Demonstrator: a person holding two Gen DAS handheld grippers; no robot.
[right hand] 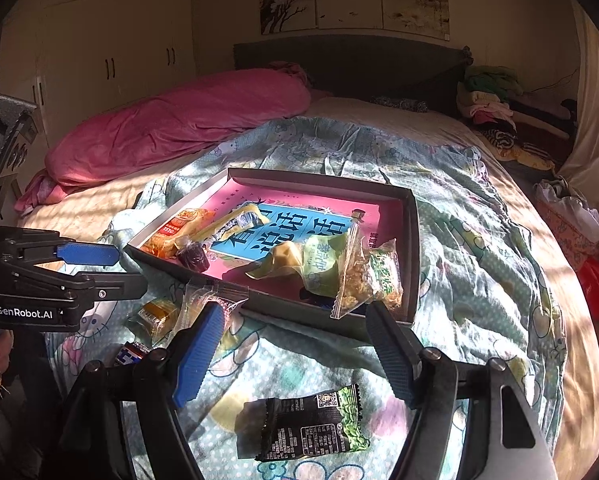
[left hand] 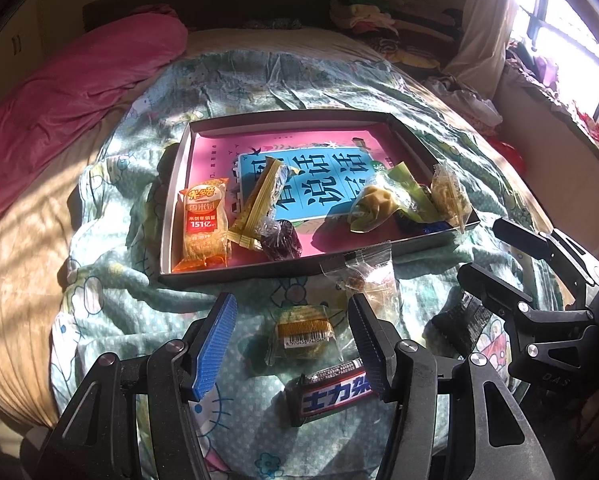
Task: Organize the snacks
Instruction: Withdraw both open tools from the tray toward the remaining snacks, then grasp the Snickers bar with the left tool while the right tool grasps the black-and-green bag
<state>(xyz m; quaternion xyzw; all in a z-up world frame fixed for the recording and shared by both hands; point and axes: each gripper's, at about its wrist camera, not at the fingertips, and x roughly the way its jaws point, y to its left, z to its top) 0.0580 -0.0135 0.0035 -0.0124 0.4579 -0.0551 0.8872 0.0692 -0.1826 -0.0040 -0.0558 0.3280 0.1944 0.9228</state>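
A shallow grey tray (left hand: 171, 216) sits on a crumpled light-green quilt (left hand: 111, 280) in the middle of the left wrist view, lined with a pink and blue book cover (left hand: 311, 184). Inside it, at the left, lies an orange rice cracker pack (left hand: 203, 224), then a yellow wrapped stick (left hand: 259, 200) and a dark purple sweet (left hand: 281, 240); at the right, a green packet (left hand: 383, 200) and a clear bag of yellow crisps (left hand: 451, 196) lean against the near right corner.

The left hand-held gripper (left hand: 291, 344) hangs low in the frame with its blue pads apart, holding nothing. Between its fingers on the quilt lies a small yellow-banded snack with a barcode (left hand: 305, 334). Just below it, touching the right finger, is a chocolate bar in a blue and white wrapper (left hand: 331, 396). A clear cellophane packet (left hand: 363, 276) rests against the tray's near wall, between the gripper and the tray.

In the right wrist view the right hand-held gripper (right hand: 295, 352) is also spread wide and empty. A black and green snack packet (right hand: 307, 426) lies on the quilt at the bottom centre, near and between its fingers. The left gripper reaches in from the left edge. A pink duvet (right hand: 171, 128) is bundled at the upper left, and a pile of clothes (right hand: 491, 96) sits at the upper right by the headboard.
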